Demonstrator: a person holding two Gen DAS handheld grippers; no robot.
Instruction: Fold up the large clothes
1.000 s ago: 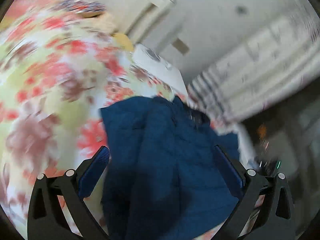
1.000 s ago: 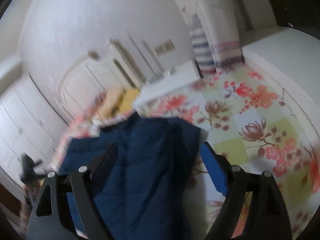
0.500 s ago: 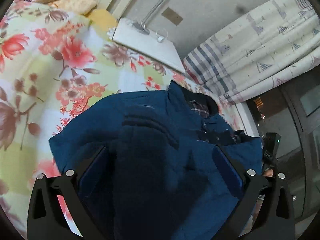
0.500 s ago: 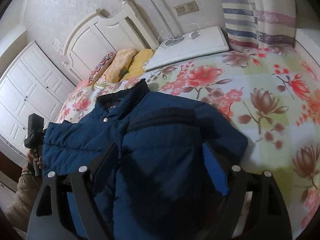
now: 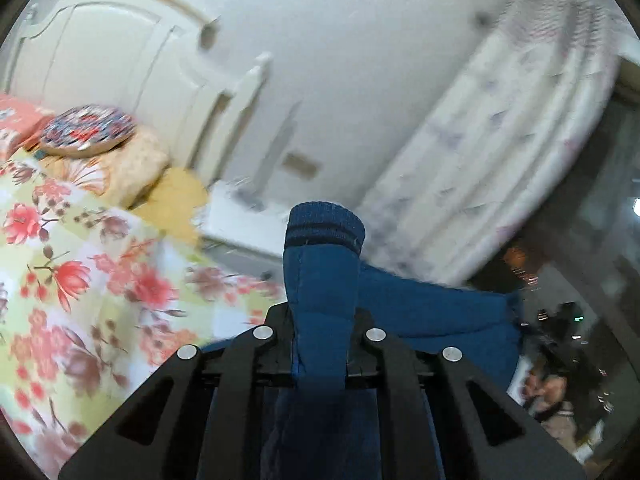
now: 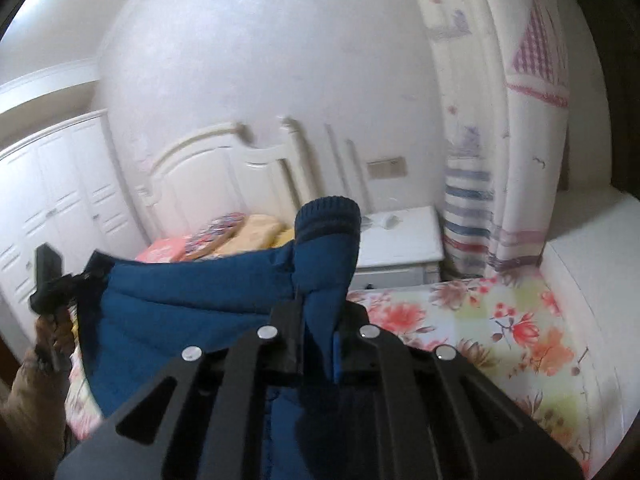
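Note:
A dark blue padded jacket (image 5: 436, 312) hangs lifted above the floral bed (image 5: 80, 280). My left gripper (image 5: 320, 320) is shut on one sleeve, whose ribbed cuff (image 5: 324, 224) sticks up past the fingers. My right gripper (image 6: 316, 320) is shut on the other sleeve, its ribbed cuff (image 6: 328, 216) also poking up. The jacket body (image 6: 180, 312) stretches between the two grippers. The left gripper also shows in the right wrist view (image 6: 50, 280) at the far left, held in a hand.
A white headboard (image 6: 208, 172) and pillows (image 5: 88, 132) stand at the bed's head. A white nightstand (image 6: 400, 240) sits beside a striped curtain (image 6: 480, 200). A white wardrobe (image 6: 48, 200) is at the left. The floral sheet (image 6: 500, 328) lies below.
Both grippers were open over the flat jacket; they have closed on the sleeves and lifted them, so the views now tilt up toward the wall.

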